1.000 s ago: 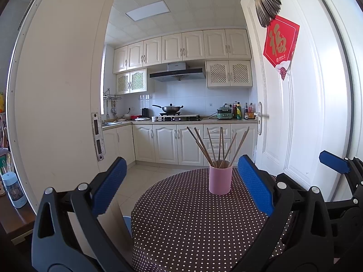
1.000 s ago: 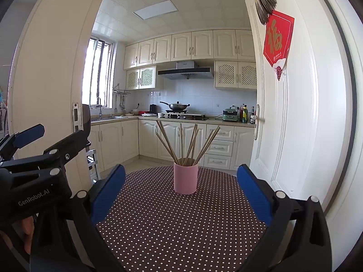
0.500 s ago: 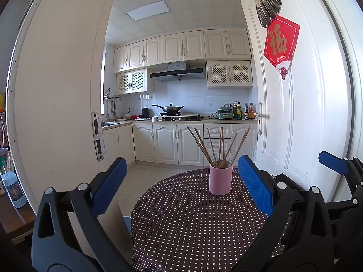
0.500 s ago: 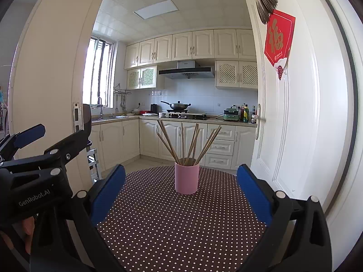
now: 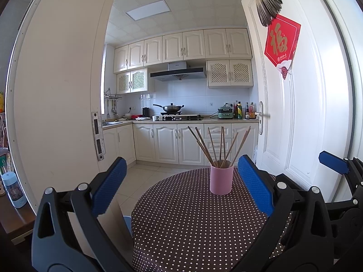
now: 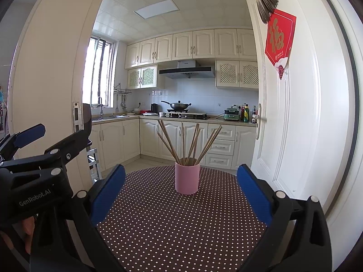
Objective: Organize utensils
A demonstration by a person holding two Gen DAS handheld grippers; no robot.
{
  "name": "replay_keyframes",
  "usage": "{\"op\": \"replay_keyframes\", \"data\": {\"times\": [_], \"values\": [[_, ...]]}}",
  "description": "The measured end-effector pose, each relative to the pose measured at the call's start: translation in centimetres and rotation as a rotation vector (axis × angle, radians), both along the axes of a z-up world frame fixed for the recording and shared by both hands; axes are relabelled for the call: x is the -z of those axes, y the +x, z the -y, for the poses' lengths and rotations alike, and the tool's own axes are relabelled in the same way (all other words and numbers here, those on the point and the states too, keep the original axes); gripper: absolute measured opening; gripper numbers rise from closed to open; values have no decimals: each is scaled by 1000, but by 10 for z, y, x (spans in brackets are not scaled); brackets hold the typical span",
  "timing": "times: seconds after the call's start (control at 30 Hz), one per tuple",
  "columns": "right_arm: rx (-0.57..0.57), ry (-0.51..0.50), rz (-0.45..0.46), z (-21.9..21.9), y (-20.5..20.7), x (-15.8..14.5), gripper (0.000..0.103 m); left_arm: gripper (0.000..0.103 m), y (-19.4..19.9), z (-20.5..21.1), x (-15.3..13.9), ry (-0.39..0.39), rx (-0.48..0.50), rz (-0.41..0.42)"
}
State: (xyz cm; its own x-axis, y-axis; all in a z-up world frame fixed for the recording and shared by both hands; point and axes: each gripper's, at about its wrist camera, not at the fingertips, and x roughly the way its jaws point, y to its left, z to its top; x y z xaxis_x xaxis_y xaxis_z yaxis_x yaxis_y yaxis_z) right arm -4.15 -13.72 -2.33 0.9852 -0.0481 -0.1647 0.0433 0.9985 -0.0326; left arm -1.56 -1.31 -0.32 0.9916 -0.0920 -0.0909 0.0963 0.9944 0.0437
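Far left in the left wrist view there's a small blue bottle (image 5: 14, 189) sitting on a wooden ledge, right by the white door frame. Next over, the left gripper (image 5: 181, 183) hangs above the near edge of the round table (image 5: 181, 226) with its brown polka-dot cloth, blue pads spread wide and nothing between them. The table surface under it is bare cloth as far as I can see.

Moving right, the pink cup (image 5: 221, 179) stands upright near the far side of the table, and the wooden chopsticks (image 5: 221, 145) fan out of the top of it in all directions. In the left wrist view it sits just inside the right blue pad; neither finger touches it.

From the right wrist view the cup (image 6: 187, 178) is pretty much dead centre between the pads of the right gripper (image 6: 181, 185), which is also wide apart and carrying nothing, well short of the cup. Chopsticks (image 6: 188, 140) lean every which way.

Far right is the white door with a red paper decoration (image 6: 280, 40) and a feather fan (image 6: 266, 0) hanging above it.
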Motion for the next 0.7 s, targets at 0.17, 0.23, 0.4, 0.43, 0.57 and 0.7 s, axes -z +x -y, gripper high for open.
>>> {"op": "replay_keyframes", "data": {"times": [0.17,0.23,0.4,0.43,0.57,0.7], "values": [[-1,1,-3,0,1,0,95,97,4,0,1,0,-3,-3],[-1,0,-4,1,3,0,95,97,5,0,2,0,-4,-4],[0,-2,-13,2,10,2,95,97,10,1,5,3,-6,-10],[0,-2,-14,2,11,3,95,97,12,1,5,3,-6,-12],[1,1,-23,6,20,5,95,97,20,3,7,6,-8,-21],[3,1,-30,8,28,6,95,97,27,4,10,8,-10,-29]]}}
